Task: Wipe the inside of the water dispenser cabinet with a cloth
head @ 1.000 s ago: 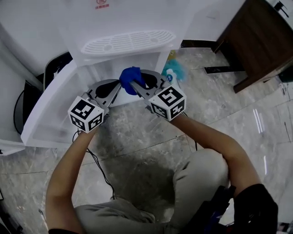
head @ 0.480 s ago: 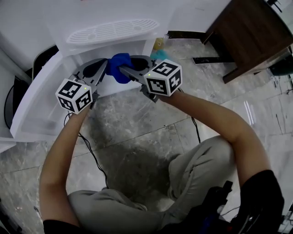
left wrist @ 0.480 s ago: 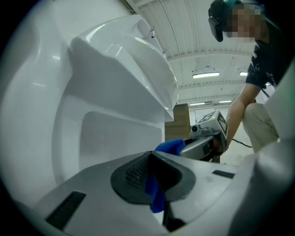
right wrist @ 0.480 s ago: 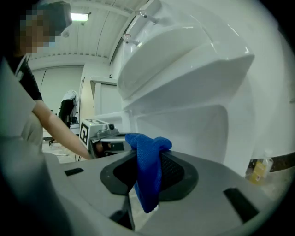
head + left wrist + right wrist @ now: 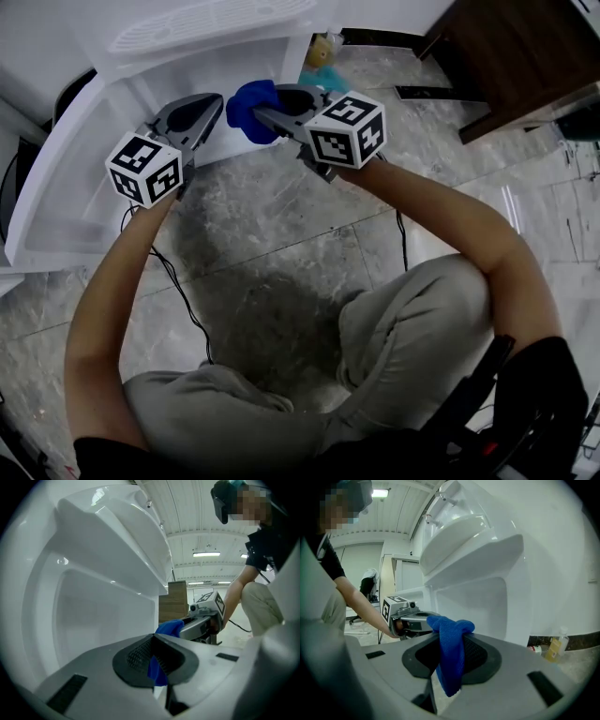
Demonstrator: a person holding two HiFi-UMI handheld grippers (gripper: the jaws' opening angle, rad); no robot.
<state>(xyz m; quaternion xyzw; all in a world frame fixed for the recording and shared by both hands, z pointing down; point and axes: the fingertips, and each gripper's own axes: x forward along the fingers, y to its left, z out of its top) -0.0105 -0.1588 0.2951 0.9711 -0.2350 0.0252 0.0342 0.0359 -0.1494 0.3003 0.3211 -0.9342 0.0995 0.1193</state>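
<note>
Changed: in the head view the left gripper and the right gripper have slid toward 10 o'clock since a second ago, taking the cloth with them. The water dispenser has run up to the frame's top edge.
Right gripper: clenched on the blue cloth. In its own view the fabric bunches above the two pads and hangs down between them.
Left gripper: jaws pressed together. A sliver of blue shows low between its pads; I cannot tell whether it is nipped there or only lies behind them.
Cloth: at 11 o'clock in the head view, between the two gripper tips, right at the mouth of the cabinet under the drip grille.
Door: the white open door swings out toward 9 o'clock.
Grippers together: tips nearly meet, the left at 9 o'clock of the cloth, the right at 3 o'clock.
Arms: bare forearms reach up from 6 o'clock.
Floor: grey marble floor, with a black cable trailing at 8 o'clock.
Surroundings: dark wooden furniture at 1 o'clock; a yellow bottle at 12 o'clock beside the dispenser.
</note>
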